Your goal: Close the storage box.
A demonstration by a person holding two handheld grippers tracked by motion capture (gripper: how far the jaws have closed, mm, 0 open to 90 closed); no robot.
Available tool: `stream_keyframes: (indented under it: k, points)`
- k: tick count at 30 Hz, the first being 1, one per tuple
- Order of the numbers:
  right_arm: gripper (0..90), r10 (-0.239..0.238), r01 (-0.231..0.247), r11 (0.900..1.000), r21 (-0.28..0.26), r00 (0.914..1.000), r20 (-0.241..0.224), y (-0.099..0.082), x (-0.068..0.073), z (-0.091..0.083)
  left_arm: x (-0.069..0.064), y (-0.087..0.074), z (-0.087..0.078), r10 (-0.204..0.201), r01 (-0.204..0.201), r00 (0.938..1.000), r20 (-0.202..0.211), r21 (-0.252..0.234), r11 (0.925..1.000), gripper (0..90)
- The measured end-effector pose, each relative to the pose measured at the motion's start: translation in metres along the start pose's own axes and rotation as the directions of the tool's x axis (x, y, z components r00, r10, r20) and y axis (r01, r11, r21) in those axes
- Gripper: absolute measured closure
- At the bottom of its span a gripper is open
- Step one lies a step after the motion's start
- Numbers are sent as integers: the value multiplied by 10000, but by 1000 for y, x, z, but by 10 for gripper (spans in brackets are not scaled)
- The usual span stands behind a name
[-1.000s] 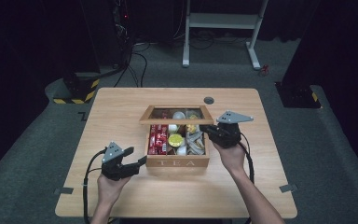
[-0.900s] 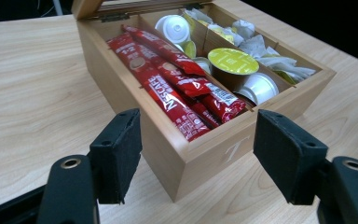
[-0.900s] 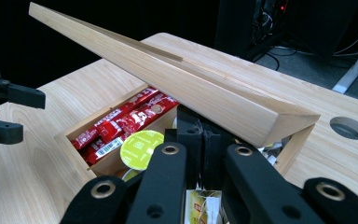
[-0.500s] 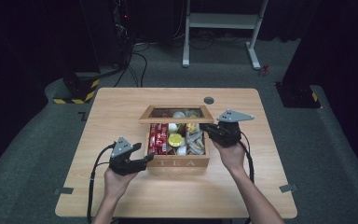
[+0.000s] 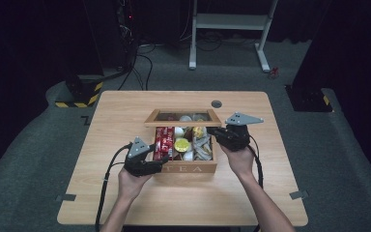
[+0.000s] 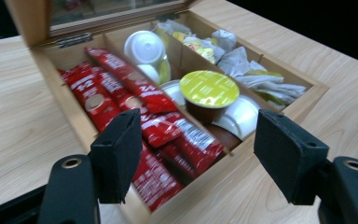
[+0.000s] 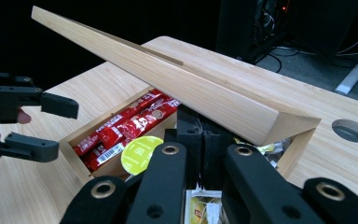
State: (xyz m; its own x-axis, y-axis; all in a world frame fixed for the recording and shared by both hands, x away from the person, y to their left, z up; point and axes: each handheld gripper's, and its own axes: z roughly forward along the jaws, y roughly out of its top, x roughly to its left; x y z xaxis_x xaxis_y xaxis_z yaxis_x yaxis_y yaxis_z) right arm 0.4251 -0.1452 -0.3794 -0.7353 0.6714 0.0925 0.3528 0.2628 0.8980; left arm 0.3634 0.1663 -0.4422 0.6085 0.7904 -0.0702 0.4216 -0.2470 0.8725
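Two jaws of the left hand-held gripper (image 6: 200,163) stand apart and empty just short of the red sachets (image 6: 140,116), which lie lengthwise straight ahead, while the right hand-held gripper (image 7: 203,140), pinched shut, props the box lid (image 7: 168,79).

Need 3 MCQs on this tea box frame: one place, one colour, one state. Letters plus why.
1. Where are the red sachets in the box?
A. left compartment
B. middle compartment
C. right compartment

2. What colour is the lid of the top capsule?
A. blue
B. yellow-green
C. black

3. How do the left tool jaws stand?
A. shut on a sachet
B. shut on the box lid
C. open, holding nothing

Key:
1. A: high view shows them at the box's left side.
2. B: left gripper view shows a yellow-green foil top.
3. C: both pads stand apart before the box.
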Motion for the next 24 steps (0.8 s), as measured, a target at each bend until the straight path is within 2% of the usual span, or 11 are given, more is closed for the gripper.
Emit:
stream_keyframes:
  k: [13,24]
  points:
    - [884,17,-17,10000,-24,10000,-5,5,-2,0,-12,13,28,104,-105,9997,209,46,9999,328]
    - [884,14,-14,10000,-31,10000,-8,8,-3,0,-13,18,45,75,-76,10000,40,271,9996,317]
